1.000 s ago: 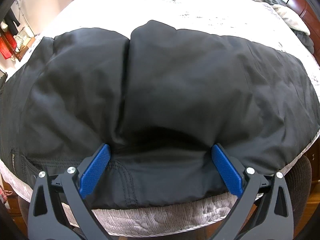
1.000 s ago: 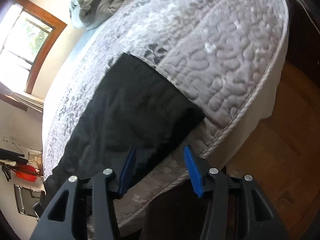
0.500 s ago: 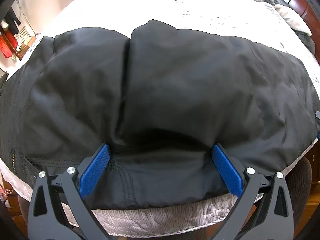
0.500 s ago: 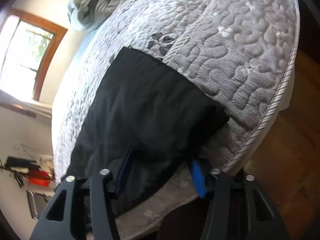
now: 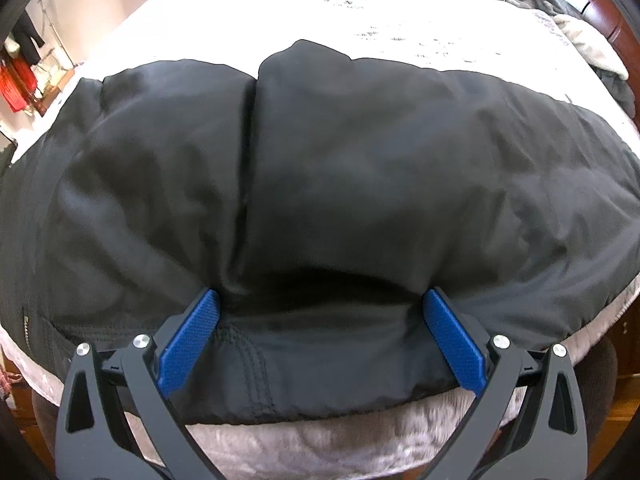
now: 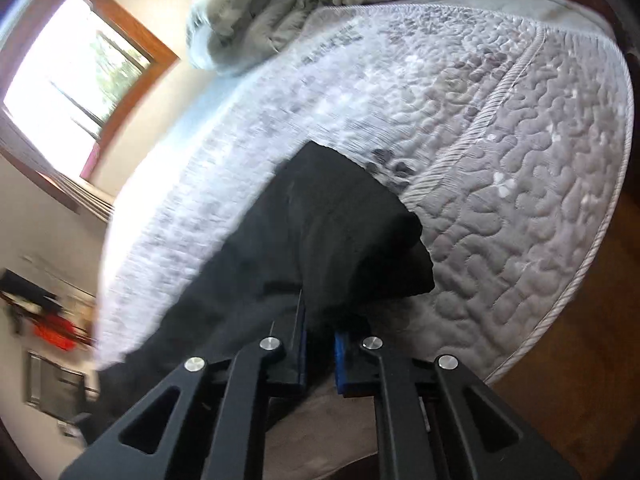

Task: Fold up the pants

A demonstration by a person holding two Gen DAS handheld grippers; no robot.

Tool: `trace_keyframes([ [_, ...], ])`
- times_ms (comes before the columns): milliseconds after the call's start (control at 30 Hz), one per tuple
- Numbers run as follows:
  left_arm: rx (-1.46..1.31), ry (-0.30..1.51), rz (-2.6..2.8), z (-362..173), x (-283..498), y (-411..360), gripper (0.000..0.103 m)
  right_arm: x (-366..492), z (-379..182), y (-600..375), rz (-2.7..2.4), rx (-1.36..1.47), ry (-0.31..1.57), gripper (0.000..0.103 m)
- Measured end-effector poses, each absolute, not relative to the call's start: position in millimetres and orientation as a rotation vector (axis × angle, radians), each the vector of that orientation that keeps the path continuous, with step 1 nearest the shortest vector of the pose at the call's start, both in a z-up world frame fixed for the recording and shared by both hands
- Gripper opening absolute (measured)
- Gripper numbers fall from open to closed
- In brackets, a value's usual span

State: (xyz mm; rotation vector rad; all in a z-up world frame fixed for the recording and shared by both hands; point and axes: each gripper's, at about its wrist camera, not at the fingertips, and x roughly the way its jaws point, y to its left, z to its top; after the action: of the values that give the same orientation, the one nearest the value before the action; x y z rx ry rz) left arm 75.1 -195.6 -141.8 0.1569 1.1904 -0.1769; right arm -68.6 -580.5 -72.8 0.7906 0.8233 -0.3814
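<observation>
- The bed (image 5: 400, 36), a quilted grey-white mattress, carries everything, with a heap of bedding (image 6: 256, 28) at its far end.
- The black pants (image 5: 340, 184) lie spread along the bed's near edge.
- The left gripper (image 5: 320, 320) has its fingers wide apart, straddling the waistband.
- The right gripper (image 6: 318, 344) has just closed, fingers clamped on the pants' end near the mattress corner.

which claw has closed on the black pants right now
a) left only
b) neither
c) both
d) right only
d: the right claw has just been closing and its blue pads pinch the edge of the black pants, while the left claw stands wide open over the waistband on the mattress.
</observation>
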Motion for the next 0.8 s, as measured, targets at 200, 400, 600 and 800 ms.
trace_keyframes([
  [200,0.145,1.202,-0.197,-139,76,-190,0.100,-69,-58,-568,-0.389,0.743,0.795,0.009],
  [400,0.135,1.234,-0.222,-133,73,-168,0.100,-54,13,-520,-0.205,0.588,0.665,0.009],
  [600,0.175,1.194,-0.222,-115,60,-142,0.100,-35,56,-441,0.003,0.421,0.630,0.009],
  [800,0.164,1.203,-0.182,-117,61,-99,0.099,-11,54,-372,0.140,0.300,0.694,0.009],
])
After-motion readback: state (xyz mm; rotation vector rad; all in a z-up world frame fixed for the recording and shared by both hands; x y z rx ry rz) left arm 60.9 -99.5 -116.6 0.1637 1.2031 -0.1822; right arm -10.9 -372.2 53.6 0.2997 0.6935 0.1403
